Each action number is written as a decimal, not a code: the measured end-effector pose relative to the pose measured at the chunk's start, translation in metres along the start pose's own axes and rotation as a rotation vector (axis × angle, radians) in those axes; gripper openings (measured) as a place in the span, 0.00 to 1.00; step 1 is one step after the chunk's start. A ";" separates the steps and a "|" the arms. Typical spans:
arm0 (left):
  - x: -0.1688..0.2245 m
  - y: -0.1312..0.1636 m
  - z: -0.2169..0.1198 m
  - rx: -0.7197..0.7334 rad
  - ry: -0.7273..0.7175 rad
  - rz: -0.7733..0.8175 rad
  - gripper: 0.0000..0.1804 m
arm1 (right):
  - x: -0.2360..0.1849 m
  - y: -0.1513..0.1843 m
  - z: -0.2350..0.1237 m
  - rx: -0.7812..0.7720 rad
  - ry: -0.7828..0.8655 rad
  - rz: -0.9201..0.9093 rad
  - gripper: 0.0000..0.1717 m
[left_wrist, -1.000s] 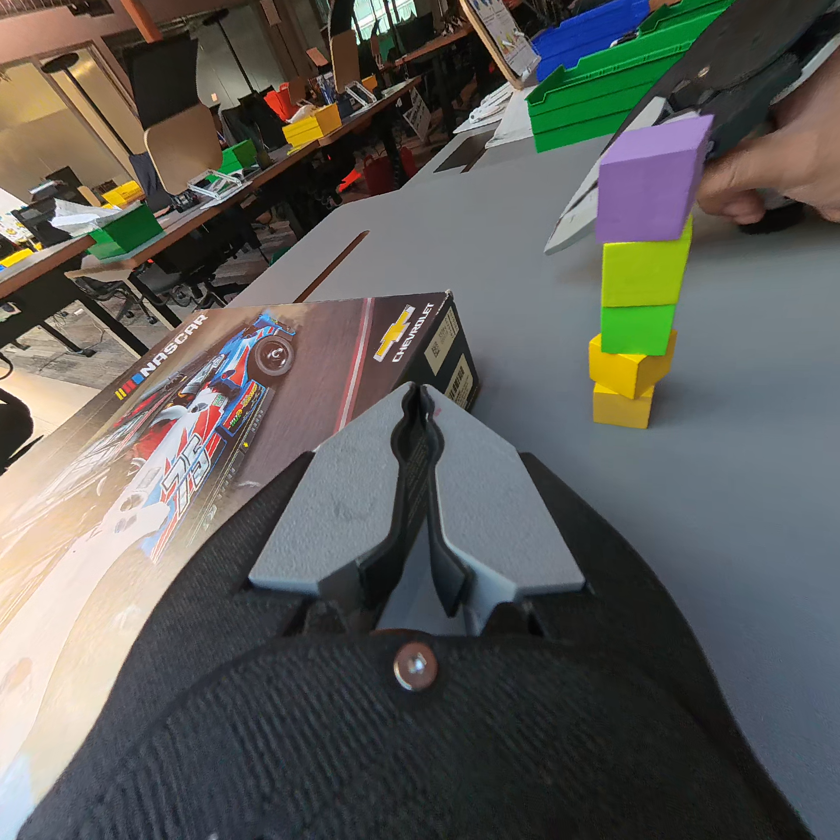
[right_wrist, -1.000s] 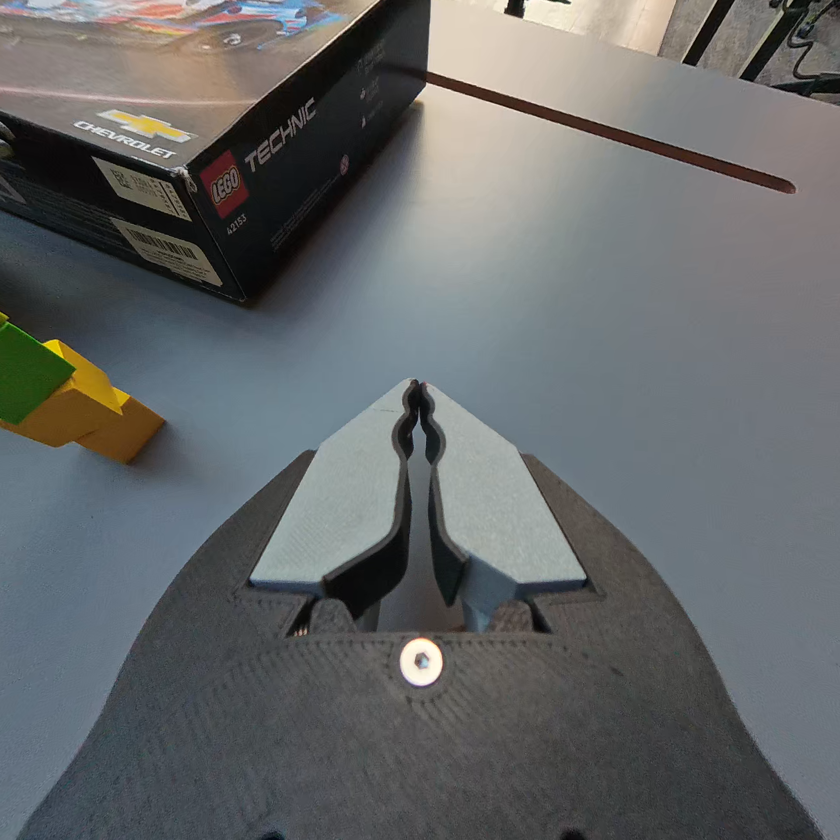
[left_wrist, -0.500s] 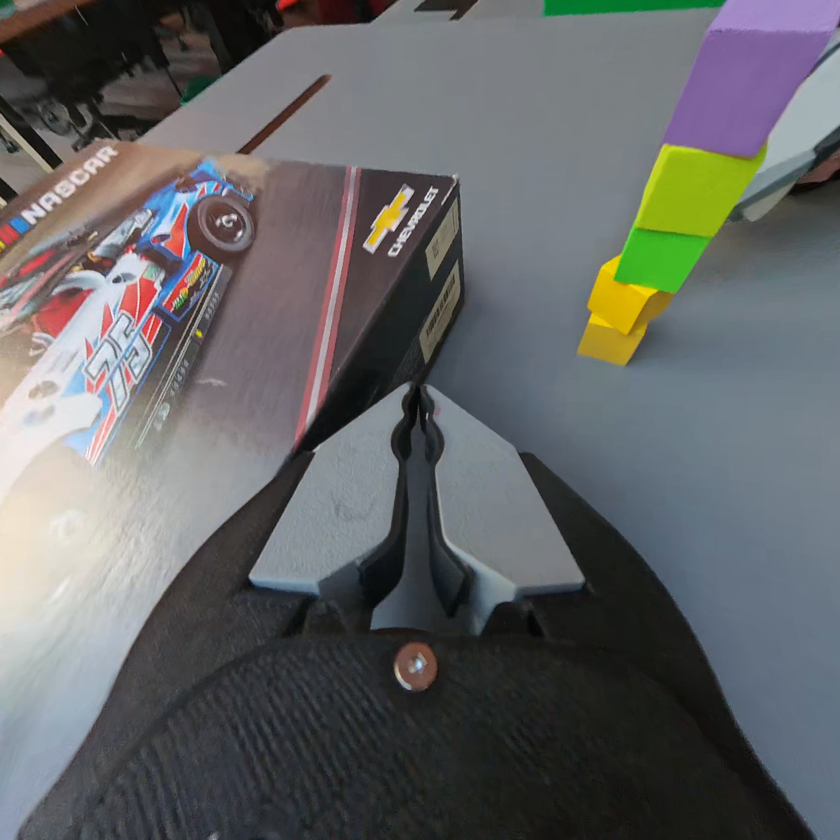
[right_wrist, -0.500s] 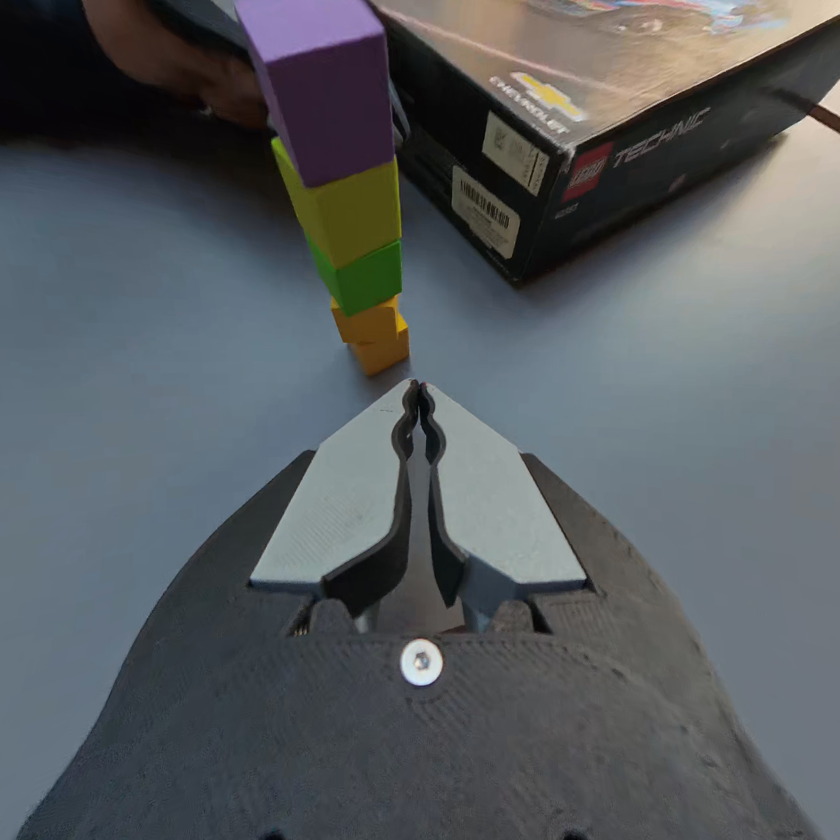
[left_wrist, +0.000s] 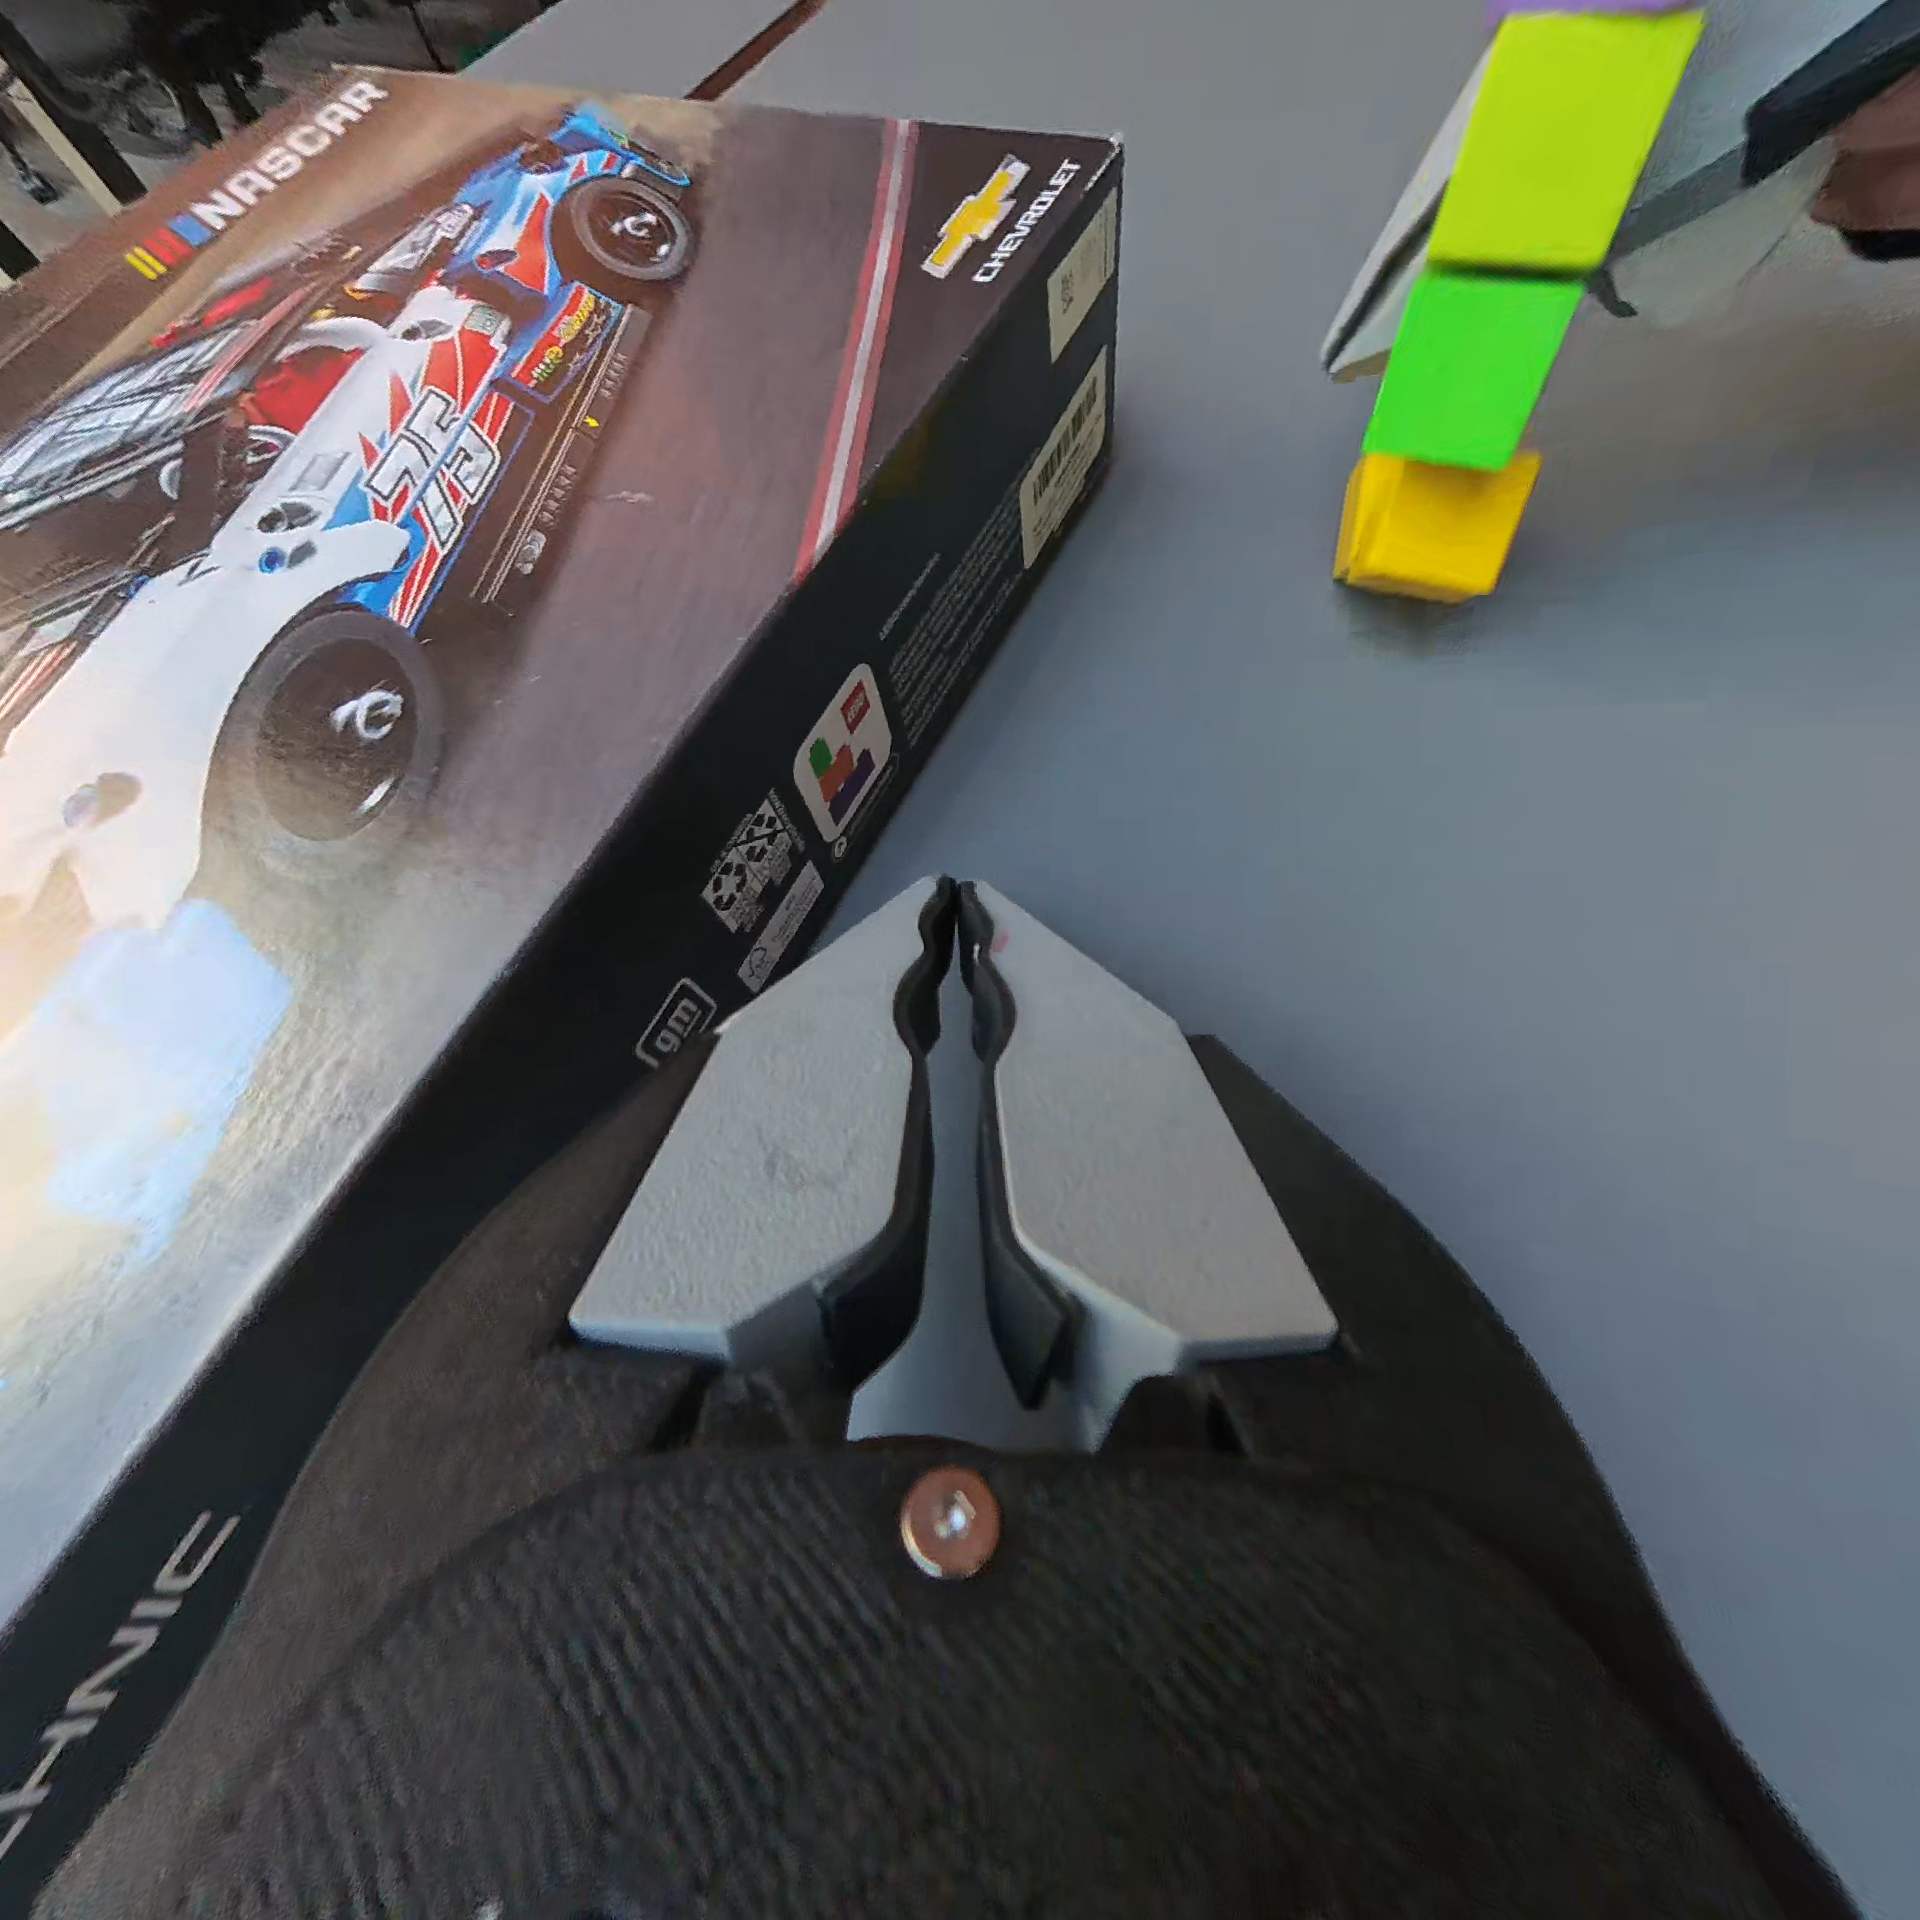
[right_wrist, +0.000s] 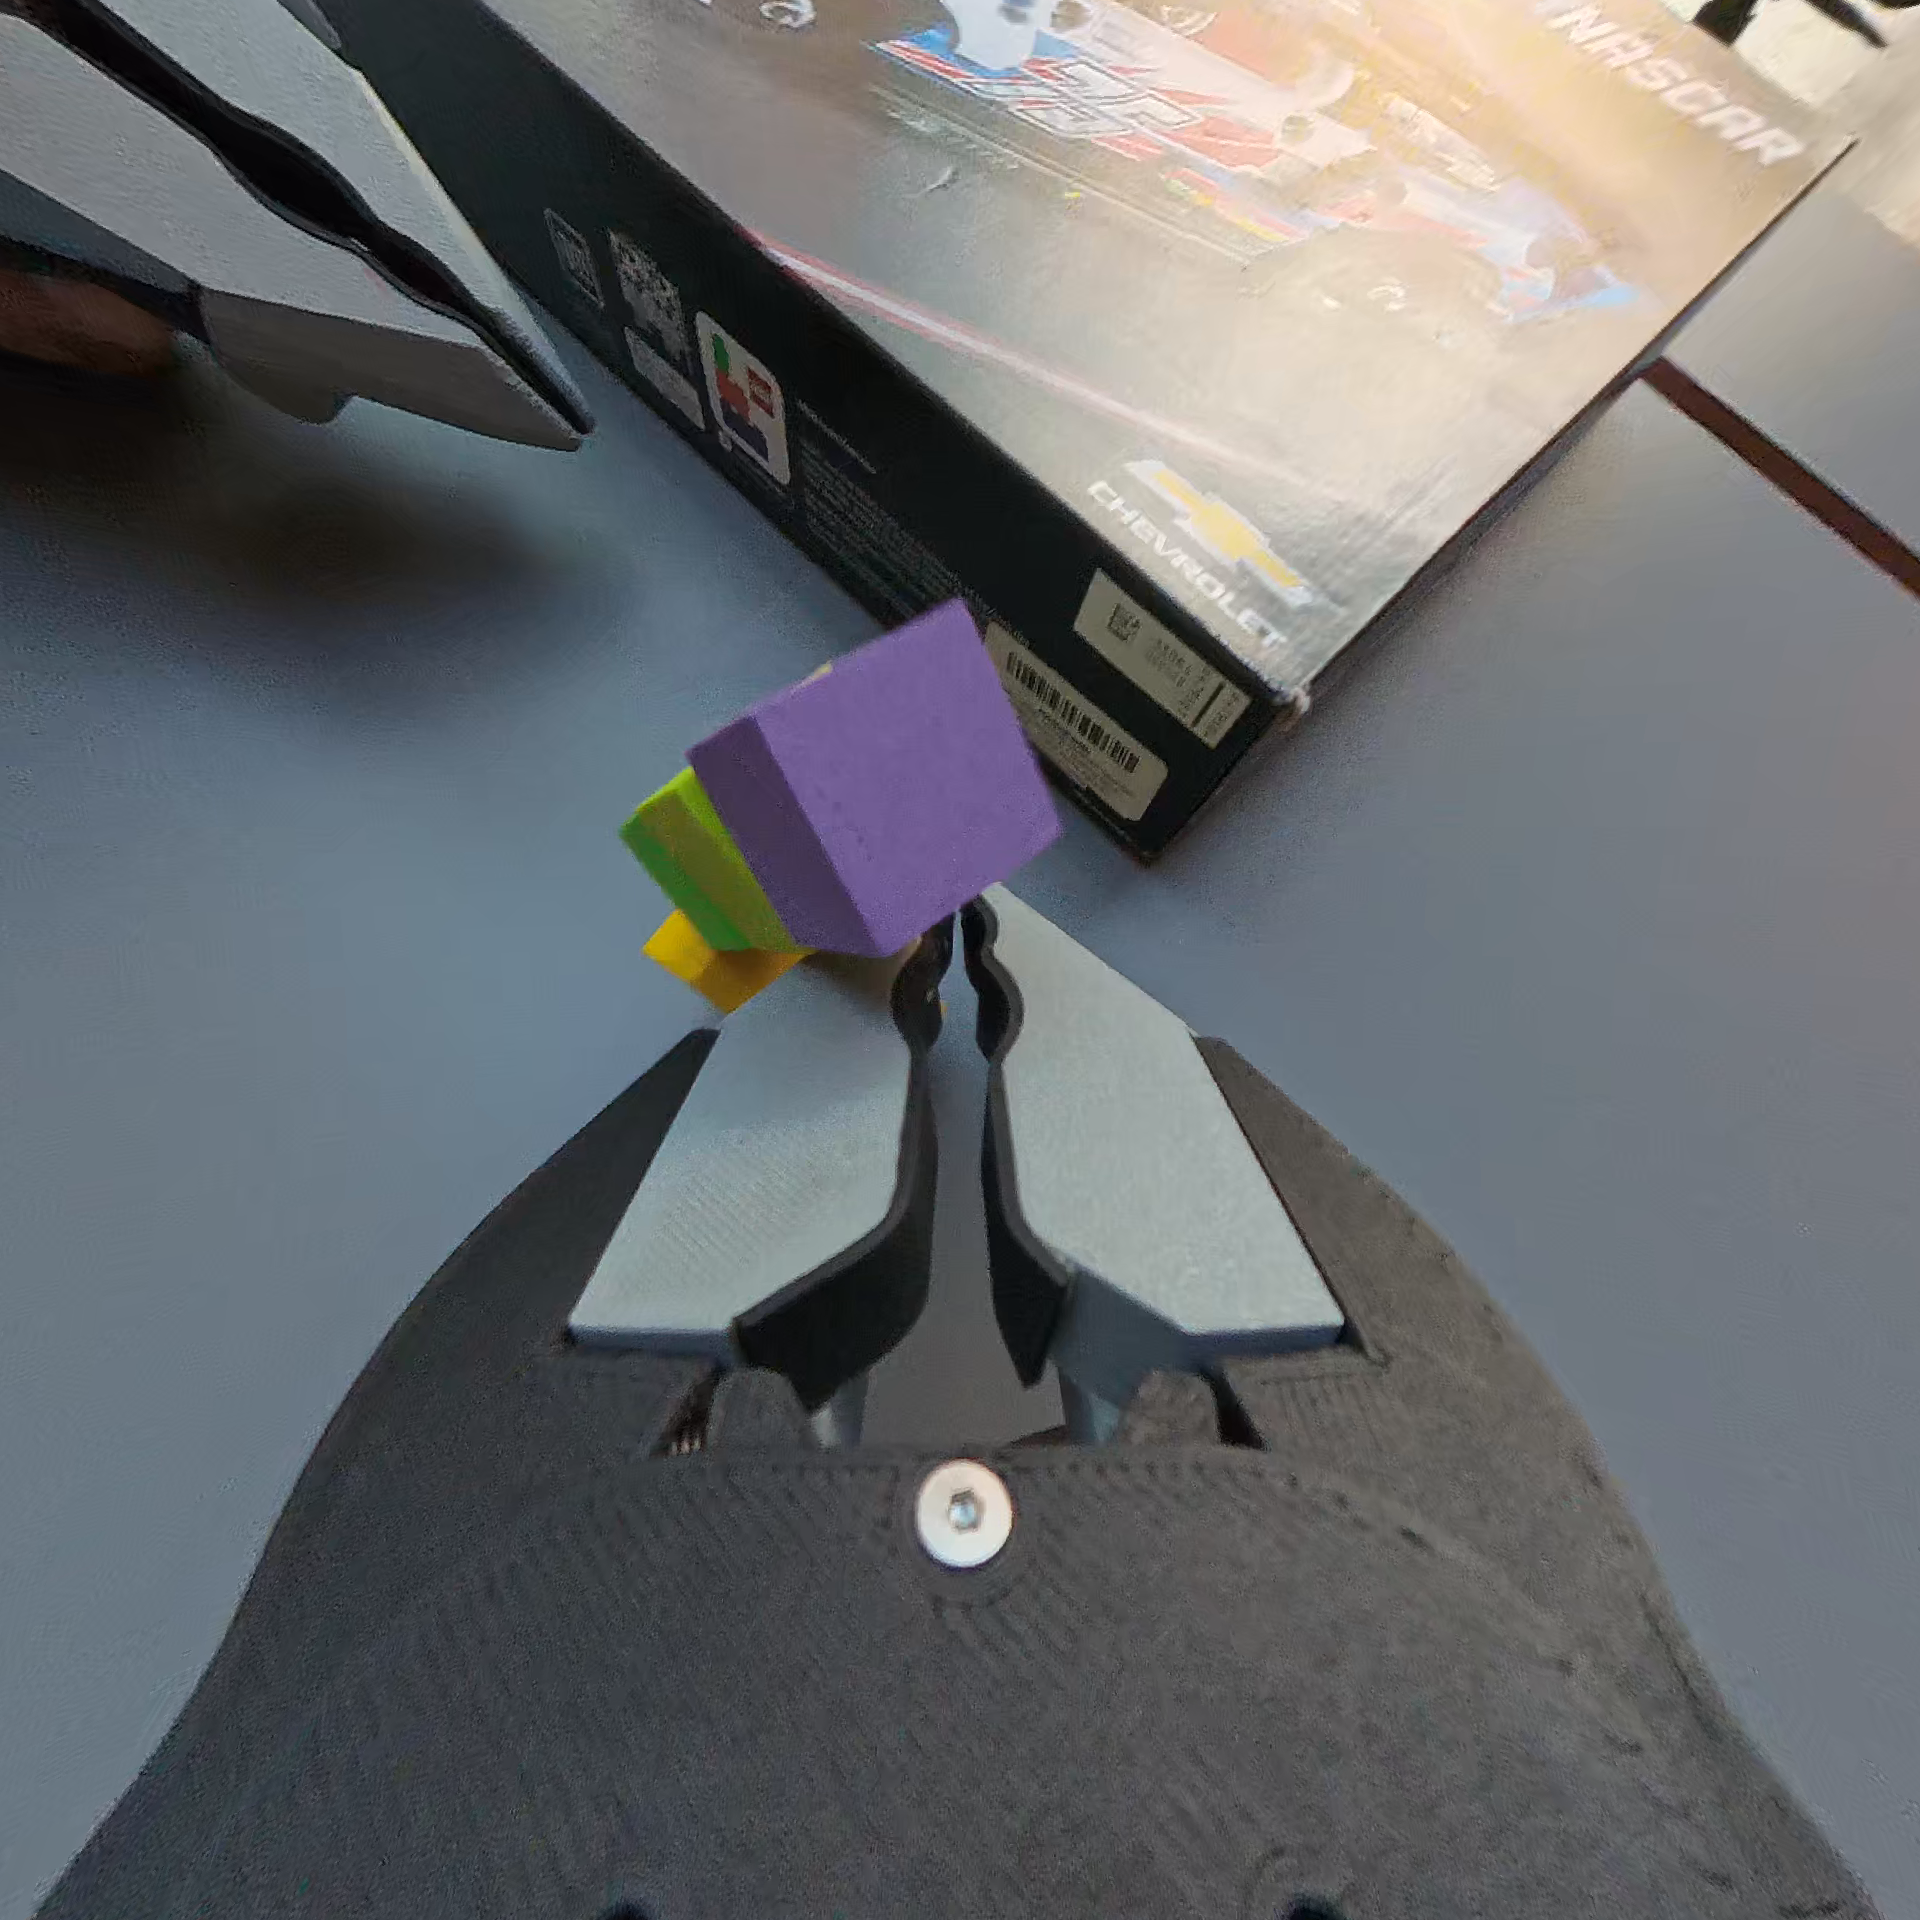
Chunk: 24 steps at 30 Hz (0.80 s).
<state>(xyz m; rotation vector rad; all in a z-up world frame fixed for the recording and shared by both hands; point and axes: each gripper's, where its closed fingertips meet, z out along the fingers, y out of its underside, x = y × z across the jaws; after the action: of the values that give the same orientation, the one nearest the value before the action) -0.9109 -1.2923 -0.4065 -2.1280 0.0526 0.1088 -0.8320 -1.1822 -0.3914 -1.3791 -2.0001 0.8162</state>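
In the left wrist view, the left hand-held gripper (left_wrist: 957, 896) is hovering with its fingertips pressed together on nothing, just beside the dark side wall of a printed cardboard box (left_wrist: 582, 436) lying on the grey tabletop (left_wrist: 1455, 935). Farther off, a stack of blocks (left_wrist: 1455, 395) is standing: yellow at the bottom, green, then lime.

In the right wrist view, the right hand-held gripper (right_wrist: 958, 925) is also sitting pinched together and bare, its tips right beside the stack, which a purple block (right_wrist: 883, 790) is topping. The box is lying behind it.
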 end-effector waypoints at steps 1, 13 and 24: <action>0.000 0.002 -0.001 -0.004 -0.001 0.006 0.00 | 0.004 -0.004 0.002 -0.011 0.039 -0.020 0.00; -0.009 0.023 -0.013 -0.077 -0.016 0.068 0.00 | 0.077 0.015 -0.025 0.253 0.149 0.306 0.00; 0.000 0.031 -0.008 -0.136 -0.036 0.191 0.01 | 0.071 0.011 -0.026 0.282 0.123 0.323 0.00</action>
<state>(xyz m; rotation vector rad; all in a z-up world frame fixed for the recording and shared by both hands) -0.9133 -1.3155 -0.4284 -2.2522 0.2333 0.2694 -0.8276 -1.1077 -0.3751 -1.5595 -1.5218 1.0805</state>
